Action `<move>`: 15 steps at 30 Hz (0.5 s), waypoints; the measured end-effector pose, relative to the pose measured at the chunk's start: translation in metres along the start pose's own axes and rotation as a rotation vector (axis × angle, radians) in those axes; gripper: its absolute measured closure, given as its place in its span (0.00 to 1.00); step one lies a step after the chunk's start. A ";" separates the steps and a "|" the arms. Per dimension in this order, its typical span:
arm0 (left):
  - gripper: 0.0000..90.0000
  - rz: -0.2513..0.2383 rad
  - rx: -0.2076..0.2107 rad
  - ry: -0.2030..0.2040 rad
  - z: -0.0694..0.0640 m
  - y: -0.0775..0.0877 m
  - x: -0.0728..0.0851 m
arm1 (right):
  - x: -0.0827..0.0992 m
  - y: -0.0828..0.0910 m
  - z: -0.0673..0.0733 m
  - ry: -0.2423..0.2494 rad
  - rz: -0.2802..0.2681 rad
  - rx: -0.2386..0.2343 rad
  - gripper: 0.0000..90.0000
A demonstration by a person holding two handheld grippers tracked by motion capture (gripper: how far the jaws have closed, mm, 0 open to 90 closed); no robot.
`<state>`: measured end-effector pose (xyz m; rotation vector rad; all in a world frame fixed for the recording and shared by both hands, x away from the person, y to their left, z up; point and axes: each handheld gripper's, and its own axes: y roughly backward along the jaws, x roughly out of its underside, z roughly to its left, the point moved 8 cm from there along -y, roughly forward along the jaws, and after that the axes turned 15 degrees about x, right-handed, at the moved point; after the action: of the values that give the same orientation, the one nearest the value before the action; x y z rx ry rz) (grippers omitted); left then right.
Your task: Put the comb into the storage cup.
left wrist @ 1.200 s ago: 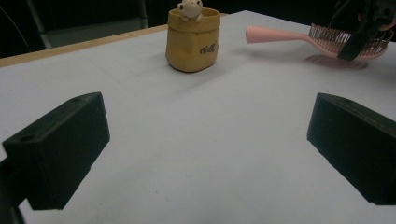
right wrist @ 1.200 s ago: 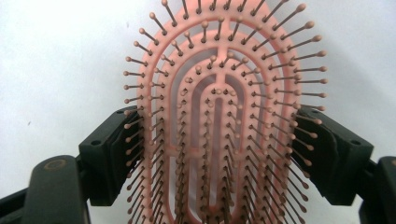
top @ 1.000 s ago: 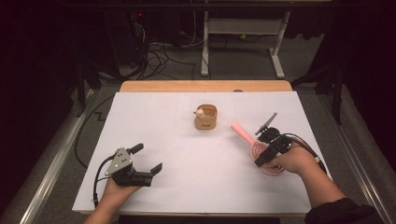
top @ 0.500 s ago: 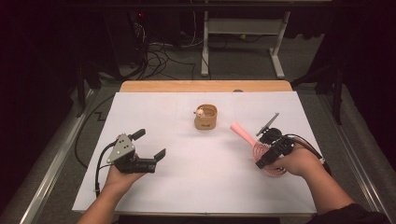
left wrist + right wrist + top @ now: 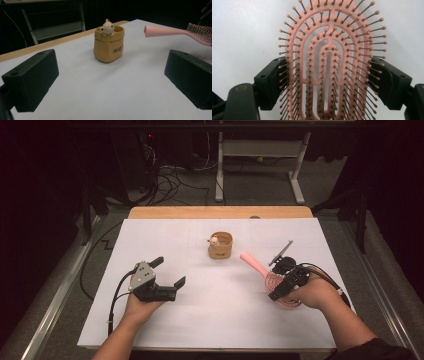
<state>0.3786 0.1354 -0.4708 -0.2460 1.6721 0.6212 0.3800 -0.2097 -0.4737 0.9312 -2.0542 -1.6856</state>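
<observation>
**Hairbrush clamped at the right, left jaws spread wide**

Hairbrush (image 5: 329, 65) is what our right hand-held gripper (image 5: 286, 282) grasps: in the right gripper view the two black jaws press on either edge of the pink, oval, bristled head, bristles facing the camera. From the high view we see the brush (image 5: 270, 276) near the right side of the white worktop (image 5: 220, 320), its pink handle pointing up and to the left, toward the middle of the sheet, with the head tucked under our right hand (image 5: 310, 295).

Our left hand-held gripper (image 5: 167, 272) sits over the left part of the worktop, well apart from the brush. Its jaws stand released and wide, with nothing between them; in the left gripper view they frame bare white surface. A black cable (image 5: 116, 295) trails from it toward the near edge.

Between our two hands, farther back, stands a small tan pot (image 5: 220, 246) shaped like a sack, upright, with a little pale figure (image 5: 107, 27) peeking over its rim. In the left gripper view the pot (image 5: 109, 45) is straight ahead, and the brush handle (image 5: 165, 31) reaches in from the right, raised above the worktop and apart from the pot.

Beyond the sheet we see a wooden strip (image 5: 220, 212) along the far edge.
</observation>
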 end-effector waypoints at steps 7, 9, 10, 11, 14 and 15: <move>0.00 0.031 -0.009 -0.028 -0.001 0.003 0.008 | -0.006 0.001 0.013 0.033 -0.012 -0.015 0.23; 0.00 0.032 -0.007 -0.034 -0.002 0.003 0.009 | -0.008 0.000 0.017 0.045 -0.014 -0.020 0.23; 0.00 0.028 -0.001 -0.036 -0.003 0.004 0.010 | -0.008 0.000 0.019 0.053 -0.012 -0.023 0.23; 0.00 0.026 0.001 -0.042 -0.004 0.005 0.011 | -0.010 -0.001 0.020 0.061 -0.016 -0.023 0.23; 0.01 0.031 -0.003 -0.048 -0.006 0.006 0.013 | -0.013 -0.003 0.025 0.075 -0.024 -0.026 0.23; 0.01 0.030 -0.005 -0.050 -0.006 0.007 0.013 | -0.014 -0.003 0.026 0.079 -0.025 -0.028 0.23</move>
<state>0.3677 0.1401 -0.4806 -0.2073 1.6286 0.6494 0.3746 -0.1811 -0.4811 1.0017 -1.9708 -1.6593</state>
